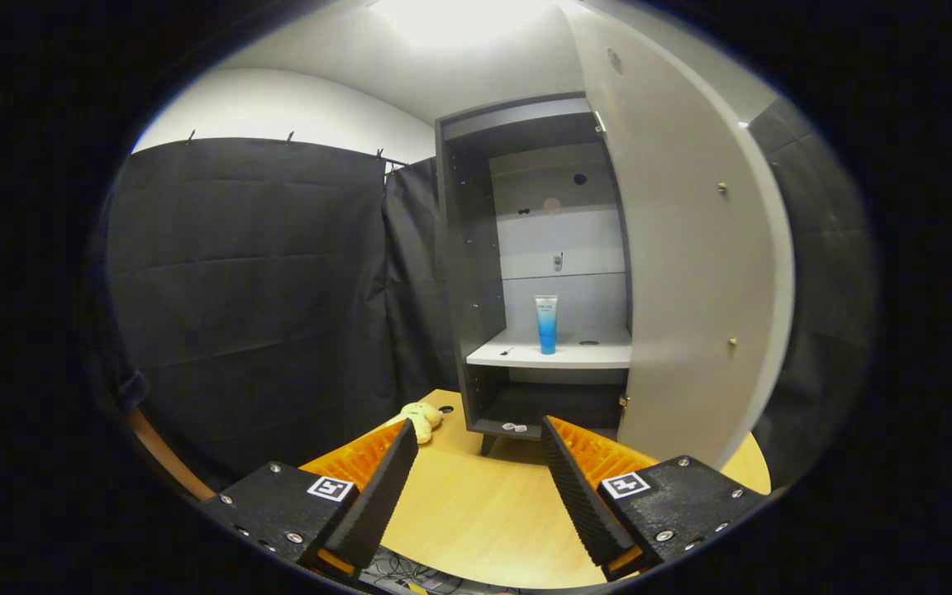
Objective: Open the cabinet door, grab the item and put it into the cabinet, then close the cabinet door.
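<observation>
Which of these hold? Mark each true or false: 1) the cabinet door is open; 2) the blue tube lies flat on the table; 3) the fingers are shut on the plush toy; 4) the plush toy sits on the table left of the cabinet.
1) True: the cabinet door stands swung open.
2) False: the blue tube stands upright on the white shelf inside the cabinet.
3) False: the fingers are apart and hold nothing; the gripper is open.
4) True: the plush toy lies on the table, left of the cabinet's base, beyond the fingers.
</observation>
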`<state>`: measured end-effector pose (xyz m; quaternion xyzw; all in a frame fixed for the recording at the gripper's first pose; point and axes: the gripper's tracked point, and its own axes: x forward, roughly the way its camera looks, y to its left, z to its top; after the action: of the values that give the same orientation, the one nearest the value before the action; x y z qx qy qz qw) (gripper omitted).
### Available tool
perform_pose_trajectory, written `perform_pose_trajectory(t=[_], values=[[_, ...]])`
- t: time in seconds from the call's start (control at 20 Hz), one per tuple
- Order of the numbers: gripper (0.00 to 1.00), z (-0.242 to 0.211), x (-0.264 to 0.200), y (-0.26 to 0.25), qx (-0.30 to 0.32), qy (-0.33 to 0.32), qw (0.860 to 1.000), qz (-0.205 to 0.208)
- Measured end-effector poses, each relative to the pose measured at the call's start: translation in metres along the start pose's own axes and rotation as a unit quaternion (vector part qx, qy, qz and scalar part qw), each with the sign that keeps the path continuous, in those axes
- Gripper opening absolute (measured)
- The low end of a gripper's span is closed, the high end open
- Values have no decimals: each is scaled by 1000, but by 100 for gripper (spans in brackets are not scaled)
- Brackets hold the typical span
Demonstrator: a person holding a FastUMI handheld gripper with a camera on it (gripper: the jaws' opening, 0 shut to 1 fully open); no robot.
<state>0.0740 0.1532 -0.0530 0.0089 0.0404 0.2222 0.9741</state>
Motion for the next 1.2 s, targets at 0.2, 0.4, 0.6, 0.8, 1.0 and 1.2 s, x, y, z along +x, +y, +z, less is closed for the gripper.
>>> perform_pose_trajectory(t=[0.2, 0.4, 0.6, 0.8, 1.0, 1.2], values=[[93, 0, -57, -49, 22, 1, 999, -35], [93, 6, -100, -112, 28, -5, 996, -90], [93, 24, -114, -175, 12, -12, 990, -141], [93, 43, -92, -208, -5, -15, 988, -156], [93, 58, -68, -204, -10, -24, 990, -137], [94, 54, -55, -190, -20, -15, 993, -114]])
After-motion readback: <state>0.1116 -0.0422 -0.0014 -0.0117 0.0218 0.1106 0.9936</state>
